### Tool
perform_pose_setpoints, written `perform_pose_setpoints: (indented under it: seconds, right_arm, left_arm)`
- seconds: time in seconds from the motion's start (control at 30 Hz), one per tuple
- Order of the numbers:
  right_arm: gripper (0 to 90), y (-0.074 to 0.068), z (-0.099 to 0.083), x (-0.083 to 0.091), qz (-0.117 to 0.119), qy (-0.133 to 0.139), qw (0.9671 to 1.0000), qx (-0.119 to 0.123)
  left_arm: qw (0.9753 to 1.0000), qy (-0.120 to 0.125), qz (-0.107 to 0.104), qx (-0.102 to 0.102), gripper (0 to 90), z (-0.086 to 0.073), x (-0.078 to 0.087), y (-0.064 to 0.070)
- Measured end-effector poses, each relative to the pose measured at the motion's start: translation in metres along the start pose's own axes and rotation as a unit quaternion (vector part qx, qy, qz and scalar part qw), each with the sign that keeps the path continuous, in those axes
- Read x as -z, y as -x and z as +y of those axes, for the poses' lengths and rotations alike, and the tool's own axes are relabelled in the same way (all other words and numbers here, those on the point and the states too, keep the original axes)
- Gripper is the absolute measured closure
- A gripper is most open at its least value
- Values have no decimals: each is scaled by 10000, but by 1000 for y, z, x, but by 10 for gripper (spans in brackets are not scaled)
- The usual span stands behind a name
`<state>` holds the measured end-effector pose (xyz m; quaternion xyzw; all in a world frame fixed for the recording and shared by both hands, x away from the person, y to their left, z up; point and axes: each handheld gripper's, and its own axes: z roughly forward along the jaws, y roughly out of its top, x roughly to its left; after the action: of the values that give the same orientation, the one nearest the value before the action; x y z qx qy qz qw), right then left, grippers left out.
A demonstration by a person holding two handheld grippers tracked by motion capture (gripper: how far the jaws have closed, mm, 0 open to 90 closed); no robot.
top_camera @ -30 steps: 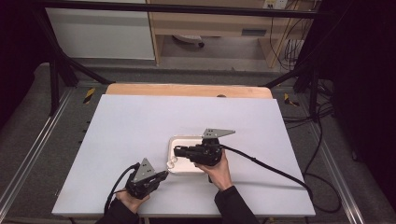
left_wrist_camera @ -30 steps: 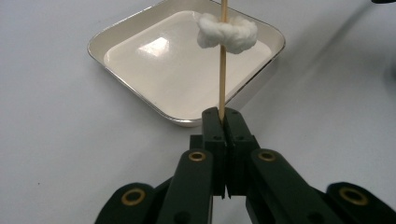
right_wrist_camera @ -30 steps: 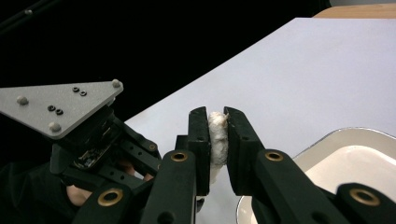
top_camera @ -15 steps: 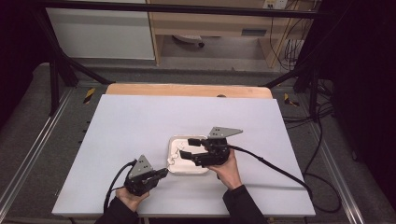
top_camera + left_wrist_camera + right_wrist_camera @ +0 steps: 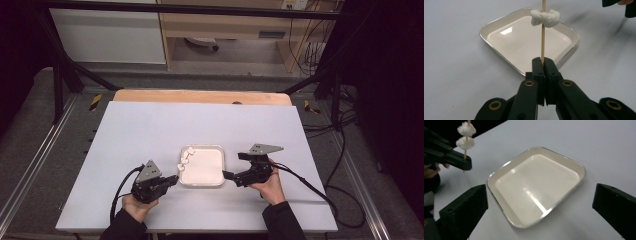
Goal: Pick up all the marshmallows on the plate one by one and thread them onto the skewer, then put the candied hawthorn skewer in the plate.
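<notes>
White marshmallow pieces [image 5: 545, 17] are threaded on a thin wooden skewer [image 5: 543, 40], which is clamped upright between the shut jaws of the left hand-held gripper [image 5: 543, 65]. In the high view that gripper [image 5: 170, 180] is seen at the near-left corner of the pale square tray [image 5: 202, 167], with the marshmallows [image 5: 185, 159] held over the tray's left rim. In the right gripper view two pieces [image 5: 466, 135] are seen stacked on the skewer [image 5: 465, 155], apart from the tray [image 5: 536, 187] and above the bench [image 5: 599, 150].

Compared with a second ago, the right hand-held gripper [image 5: 229, 175] has been drawn back: earlier it was placed over the tray, close to the skewer, and now it is held off the tray's right edge, just beside the rim. Its jaws are spread wide with nothing between them, as the right gripper view shows. The left gripper has hardly shifted, and the skewer has been kept in its grip.

From this it can be judged that a piece has just been pushed onto the skewer and released. The tray is seen bare, so no further piece is left there to be picked; the threading is probably finished, or another piece must be fetched from elsewhere.
</notes>
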<state>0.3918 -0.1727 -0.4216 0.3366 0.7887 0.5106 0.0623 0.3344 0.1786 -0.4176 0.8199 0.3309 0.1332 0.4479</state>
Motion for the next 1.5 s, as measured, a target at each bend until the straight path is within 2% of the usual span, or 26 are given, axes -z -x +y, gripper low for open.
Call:
perform_pose_setpoints:
  seconds: [0.1,0.17,0.3,0.47,0.63,0.73,0.9,1.0,1.07,1.2,1.37,1.5]
  right_arm:
    - [6,5,-8,7,-209,-84,9997,-34]
    - [6,9,-12,12,-262,-105,9996,-98]
    - [5,13,-19,21,-423,-157,9990,-22]
    - [4,20,-31,31,-521,-203,9983,-147]
    - [3,26,-38,40,-676,-311,9971,-131]
    - [3,28,-41,45,-685,-228,9973,-108]
    - [3,27,-46,51,-828,-311,9961,20]
    - [3,27,-47,53,-829,-394,9957,119]
    - [3,26,-47,54,-813,-392,9958,114]
    - [3,26,-47,55,-790,-383,9961,127]
    - [3,27,-47,56,-784,-351,9962,138]
    - [3,29,-48,57,-807,-317,9962,72]
  left_arm:
    - [10000,-85,1,13,888,4,0,-4]
    - [9999,-124,1,37,887,8,-1,-6]
    - [9997,-256,26,45,886,15,-5,-10]
    - [9993,-377,60,32,885,26,-12,-10]
    - [9985,-531,72,100,884,35,-24,-11]
    - [9975,-683,86,128,884,37,-33,-11]
    - [9948,-984,107,233,883,40,-48,-11]
    - [9936,-1092,128,275,883,42,-55,-8]
    - [9918,-1236,111,290,883,43,-61,-7]
    - [9881,-1496,212,296,883,43,-72,-5]
    - [9830,-1782,383,202,883,42,-81,-1]
    - [9816,-1856,418,150,881,42,-85,-1]
